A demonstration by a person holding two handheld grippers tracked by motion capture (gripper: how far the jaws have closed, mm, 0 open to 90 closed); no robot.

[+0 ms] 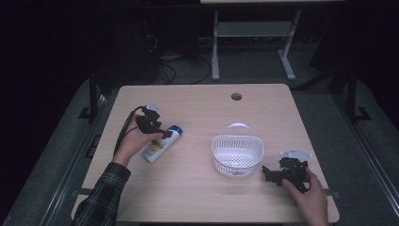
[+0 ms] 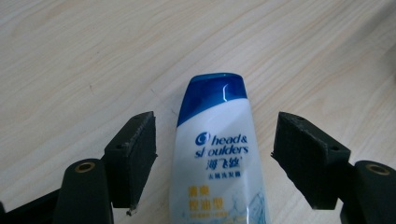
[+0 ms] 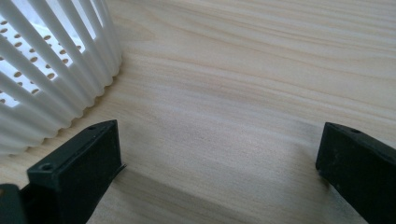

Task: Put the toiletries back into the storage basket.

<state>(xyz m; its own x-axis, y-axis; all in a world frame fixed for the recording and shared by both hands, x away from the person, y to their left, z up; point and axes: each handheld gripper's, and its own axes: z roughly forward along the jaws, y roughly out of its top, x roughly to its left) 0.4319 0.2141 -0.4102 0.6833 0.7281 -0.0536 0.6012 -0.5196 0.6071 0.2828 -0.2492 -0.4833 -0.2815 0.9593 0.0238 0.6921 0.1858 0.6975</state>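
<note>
The shampoo bottle lies flat near the tabletop's left edge — not yet gripped, the left gripper's fingers spread around it. The right gripper rests spread beside the empty white basket.

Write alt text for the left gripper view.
A white shampoo bottle with a blue cap lies on a light wood table, between the open black fingers of the left gripper, with a gap on each side.
</note>
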